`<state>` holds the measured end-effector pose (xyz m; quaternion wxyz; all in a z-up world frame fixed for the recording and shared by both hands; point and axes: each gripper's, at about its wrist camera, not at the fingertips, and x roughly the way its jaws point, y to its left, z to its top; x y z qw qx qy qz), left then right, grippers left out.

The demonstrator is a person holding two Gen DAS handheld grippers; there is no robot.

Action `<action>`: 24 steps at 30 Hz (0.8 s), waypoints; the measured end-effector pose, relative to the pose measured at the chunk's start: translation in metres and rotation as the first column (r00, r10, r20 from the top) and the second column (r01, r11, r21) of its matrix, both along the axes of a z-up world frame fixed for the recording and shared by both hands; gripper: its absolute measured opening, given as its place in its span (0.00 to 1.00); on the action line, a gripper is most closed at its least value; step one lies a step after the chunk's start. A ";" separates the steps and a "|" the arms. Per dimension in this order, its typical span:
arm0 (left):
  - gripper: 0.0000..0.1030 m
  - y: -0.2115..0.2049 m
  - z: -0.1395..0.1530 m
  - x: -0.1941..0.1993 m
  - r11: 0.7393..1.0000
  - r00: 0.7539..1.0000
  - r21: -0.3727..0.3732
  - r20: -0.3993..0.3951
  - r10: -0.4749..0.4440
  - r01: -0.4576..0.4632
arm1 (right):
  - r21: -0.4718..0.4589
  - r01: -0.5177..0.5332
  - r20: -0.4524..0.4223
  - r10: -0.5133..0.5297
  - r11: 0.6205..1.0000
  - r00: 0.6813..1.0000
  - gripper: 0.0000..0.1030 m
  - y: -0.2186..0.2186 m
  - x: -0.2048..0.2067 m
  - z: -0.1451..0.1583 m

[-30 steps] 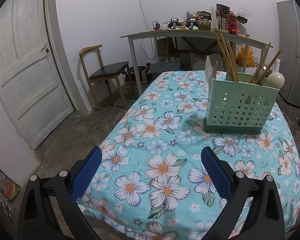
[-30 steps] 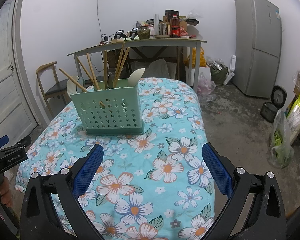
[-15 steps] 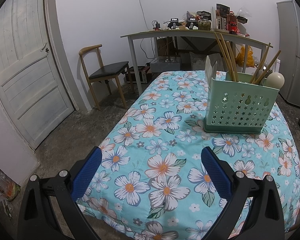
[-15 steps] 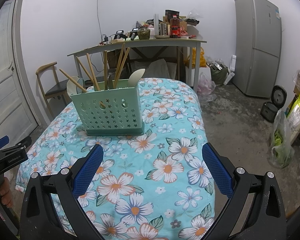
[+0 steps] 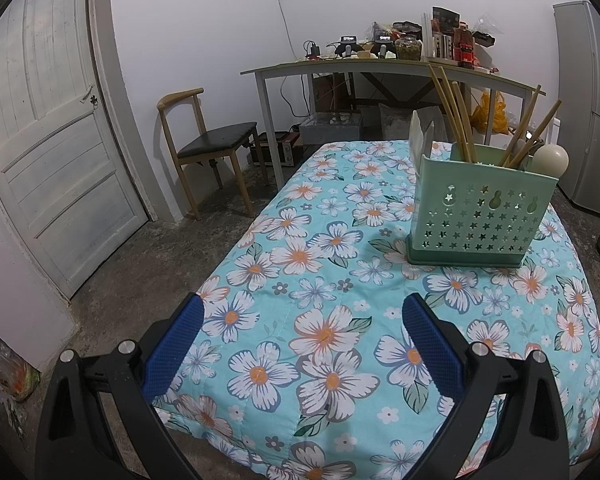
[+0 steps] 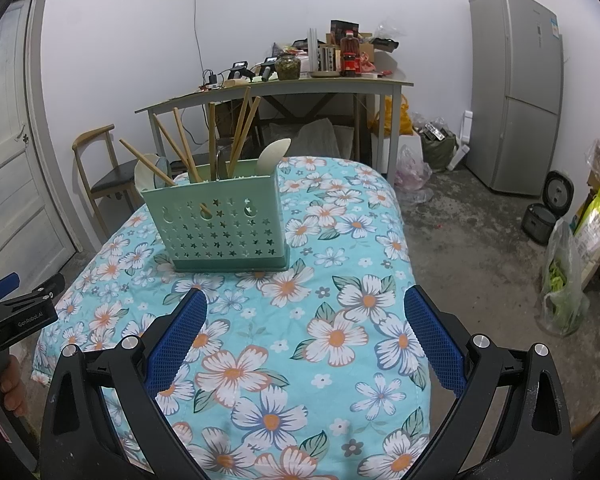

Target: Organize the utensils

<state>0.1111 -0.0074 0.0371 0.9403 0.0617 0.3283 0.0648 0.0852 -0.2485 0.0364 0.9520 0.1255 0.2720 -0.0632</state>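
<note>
A mint-green perforated utensil holder (image 5: 480, 216) stands on the floral tablecloth (image 5: 320, 280); it also shows in the right wrist view (image 6: 220, 224). Several wooden chopsticks (image 6: 236, 136) and cream spoons (image 6: 272, 156) stand in it. My left gripper (image 5: 302, 340) is open and empty over the table's near left part. My right gripper (image 6: 304, 336) is open and empty, short of the holder. The left gripper also shows at the left edge of the right wrist view (image 6: 16, 308).
A wooden chair (image 5: 208, 148) stands by the door (image 5: 40, 140). A cluttered desk (image 5: 380, 68) is behind the table. A fridge (image 6: 516, 92), rice cooker (image 6: 556, 192) and bags (image 6: 564, 280) stand at the right.
</note>
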 end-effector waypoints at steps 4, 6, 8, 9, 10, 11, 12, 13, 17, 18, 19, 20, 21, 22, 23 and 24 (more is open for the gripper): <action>0.94 0.000 0.000 0.000 1.000 1.000 0.000 0.000 -0.001 0.001 | 0.001 -0.003 0.000 0.003 1.000 1.000 0.92 0.001 0.001 0.001; 0.94 0.000 0.000 0.000 1.000 1.000 0.000 -0.001 0.000 0.000 | 0.003 -0.003 0.000 0.003 1.000 1.000 0.92 0.001 0.000 0.001; 0.94 0.000 0.000 0.000 1.000 1.000 0.000 -0.001 -0.001 0.001 | 0.002 -0.003 0.000 0.003 1.000 1.000 0.92 0.002 0.001 0.002; 0.94 0.000 0.000 0.000 1.000 1.000 0.000 -0.001 -0.001 0.001 | 0.002 -0.003 0.001 0.003 1.000 1.000 0.92 0.002 0.001 0.002; 0.94 0.000 0.001 0.001 1.000 1.000 0.000 0.000 -0.001 0.001 | 0.002 -0.003 0.001 0.003 1.000 1.000 0.92 0.002 0.001 0.002; 0.94 0.000 0.000 0.000 1.000 1.000 -0.001 0.000 -0.002 0.002 | 0.003 -0.003 0.001 0.003 1.000 1.000 0.92 0.002 0.001 0.002; 0.94 0.000 0.000 0.000 1.000 1.000 -0.001 0.000 -0.001 0.001 | 0.002 -0.002 0.001 0.002 1.000 1.000 0.92 0.002 0.001 0.002; 0.94 0.000 0.000 0.000 1.000 1.000 0.000 0.000 -0.002 0.002 | 0.002 -0.003 0.001 0.003 1.000 1.000 0.92 0.002 0.001 0.002; 0.94 0.001 0.000 0.000 1.000 1.000 -0.001 0.000 -0.002 0.002 | 0.002 -0.003 0.001 0.003 1.000 1.000 0.92 0.002 0.001 0.002; 0.94 0.000 0.000 -0.001 1.000 1.000 -0.001 0.000 -0.002 0.002 | 0.002 -0.004 0.002 0.004 1.000 1.000 0.92 0.003 0.001 0.003; 0.94 0.000 0.000 -0.001 1.000 1.000 0.000 0.000 -0.003 0.003 | 0.002 -0.005 0.003 0.005 1.000 1.000 0.92 0.004 0.002 0.004; 0.94 -0.001 0.000 -0.001 1.000 1.000 -0.001 -0.002 -0.004 0.004 | 0.002 -0.006 0.002 0.006 1.000 1.000 0.92 0.004 0.002 0.005; 0.94 -0.001 0.000 -0.001 1.000 1.000 -0.002 -0.003 -0.005 0.005 | 0.002 -0.007 0.002 0.007 1.000 1.000 0.92 0.004 0.002 0.005; 0.94 -0.001 0.000 -0.001 1.000 1.000 -0.003 -0.003 -0.006 0.006 | 0.003 -0.008 0.002 0.008 1.000 1.000 0.92 0.004 0.002 0.005; 0.94 -0.002 0.000 -0.001 1.000 1.000 -0.002 -0.003 -0.007 0.007 | 0.003 -0.008 0.002 0.008 1.000 1.000 0.92 0.005 0.003 0.006; 0.94 -0.003 0.000 -0.002 1.000 1.000 -0.002 -0.004 -0.008 0.008 | 0.004 -0.009 0.003 0.009 1.000 1.000 0.92 0.004 0.003 0.006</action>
